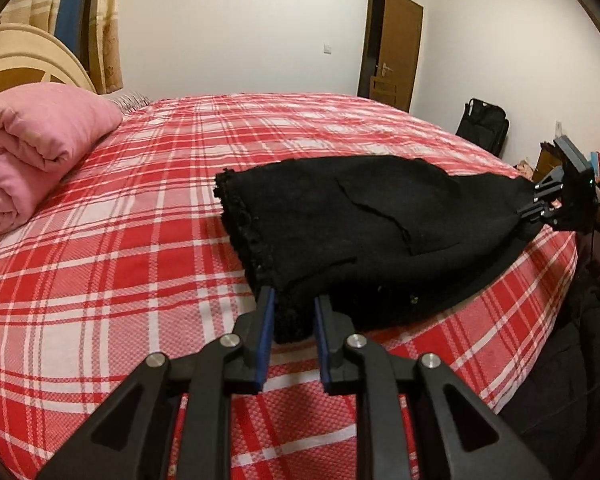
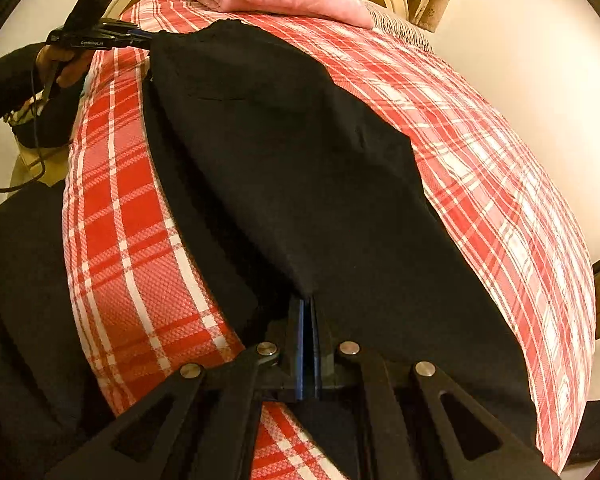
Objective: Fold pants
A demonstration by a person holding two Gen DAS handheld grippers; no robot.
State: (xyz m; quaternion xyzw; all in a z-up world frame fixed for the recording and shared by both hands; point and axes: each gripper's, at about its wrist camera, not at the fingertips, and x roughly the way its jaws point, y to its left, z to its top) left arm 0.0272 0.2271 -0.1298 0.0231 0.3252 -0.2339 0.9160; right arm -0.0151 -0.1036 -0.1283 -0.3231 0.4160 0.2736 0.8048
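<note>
While gripped, pants (image 1: 340, 232) span bed (image 1: 140, 240)

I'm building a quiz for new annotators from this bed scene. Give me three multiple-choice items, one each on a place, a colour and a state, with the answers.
1. Where does the folded pink quilt lie?
A. by the cream wooden headboard
B. on the floor
C. on top of the pants

2. What colour are the knit pants?
A. grey
B. black
C. blue

3. How do the right tongs stand?
A. wide open above the bed
B. shut on the pants
C. holding the quilt

Answers:
1 A: the quilt sits at the head end of the red-and-white plaid bedsheet, next to the headboard.
2 B: the cloth is black in both views.
3 B: the blue pads are pressed together with black fabric running into them; the left tongs also have a bunch of the pants between their pads.
</note>
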